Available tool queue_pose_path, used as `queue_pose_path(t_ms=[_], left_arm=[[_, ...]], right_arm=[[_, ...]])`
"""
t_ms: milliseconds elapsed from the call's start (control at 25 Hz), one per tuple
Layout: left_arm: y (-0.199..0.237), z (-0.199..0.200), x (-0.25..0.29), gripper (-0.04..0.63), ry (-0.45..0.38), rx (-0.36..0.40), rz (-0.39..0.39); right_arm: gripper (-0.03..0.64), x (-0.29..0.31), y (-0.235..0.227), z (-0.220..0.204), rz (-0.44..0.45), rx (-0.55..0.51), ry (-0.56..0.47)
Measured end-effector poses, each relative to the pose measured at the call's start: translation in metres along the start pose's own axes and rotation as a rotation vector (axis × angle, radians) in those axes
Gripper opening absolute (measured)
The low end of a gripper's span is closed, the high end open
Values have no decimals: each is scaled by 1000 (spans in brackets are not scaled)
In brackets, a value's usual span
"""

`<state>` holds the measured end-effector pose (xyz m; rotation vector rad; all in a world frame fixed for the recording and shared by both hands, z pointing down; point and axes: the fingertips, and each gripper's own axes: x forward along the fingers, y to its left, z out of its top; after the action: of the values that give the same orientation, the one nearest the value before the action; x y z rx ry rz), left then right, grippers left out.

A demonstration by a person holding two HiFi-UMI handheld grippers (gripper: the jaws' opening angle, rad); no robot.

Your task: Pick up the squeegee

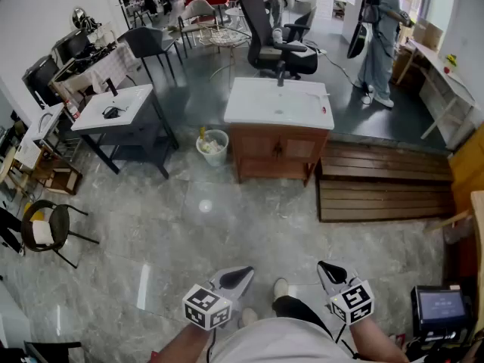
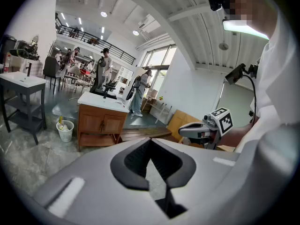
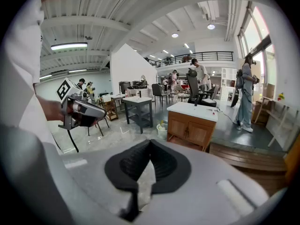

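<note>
Cabinet (image 1: 277, 151) of brown wood with a white top, taken as landmark, stands across the grey floor (image 1: 189, 225). The left gripper (image 1: 243, 272) and the right gripper (image 1: 325, 267) hover well short of the cabinet, close to the person's body, pointing toward it. Each pair of jaws is closed tip to tip, with nothing between. The squeegee cannot be identified for certain. A small red-ended object (image 1: 324, 110) lies on the cabinet's top near its right edge. A white bin (image 1: 212, 147) stands just left of the cabinet.
</note>
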<state>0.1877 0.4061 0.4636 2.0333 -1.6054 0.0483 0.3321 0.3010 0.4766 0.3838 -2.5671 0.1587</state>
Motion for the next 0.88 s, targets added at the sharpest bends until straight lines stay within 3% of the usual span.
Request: queue_pose_path(t_ms=[320, 560, 760, 880], left_arm=[[34, 74, 72, 6, -34, 47, 30], [54, 109, 122, 6, -47, 39, 53], [90, 135, 138, 8, -56, 21, 65], [123, 153, 153, 8, -56, 24, 39]], right_arm=[[3, 70, -84, 54, 36, -54, -54], [3, 102, -141, 59, 47, -56, -36], [16, 140, -159, 72, 59, -39, -9], [33, 161, -174, 85, 15, -34, 21]])
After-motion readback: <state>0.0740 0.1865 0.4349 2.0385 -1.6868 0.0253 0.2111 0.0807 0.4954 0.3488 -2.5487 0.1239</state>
